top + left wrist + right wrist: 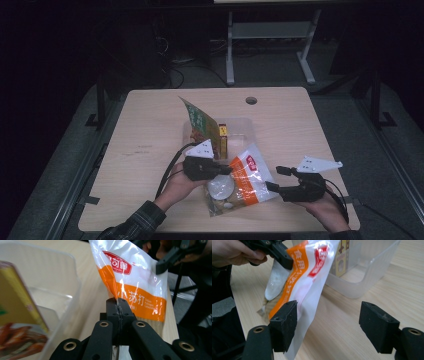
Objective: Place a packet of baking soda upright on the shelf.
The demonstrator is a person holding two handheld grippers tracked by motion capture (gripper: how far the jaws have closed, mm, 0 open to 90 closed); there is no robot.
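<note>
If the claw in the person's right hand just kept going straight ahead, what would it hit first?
Probably the orange and white bag. The right claw is open, and one jaw already sits at the bag's edge. Straight beyond the gap lies bare table, then the clear plastic bin. Depth is hard to judge.

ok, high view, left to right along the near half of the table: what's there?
Left hand-held gripper → orange and white bag → right hand-held gripper.
</note>
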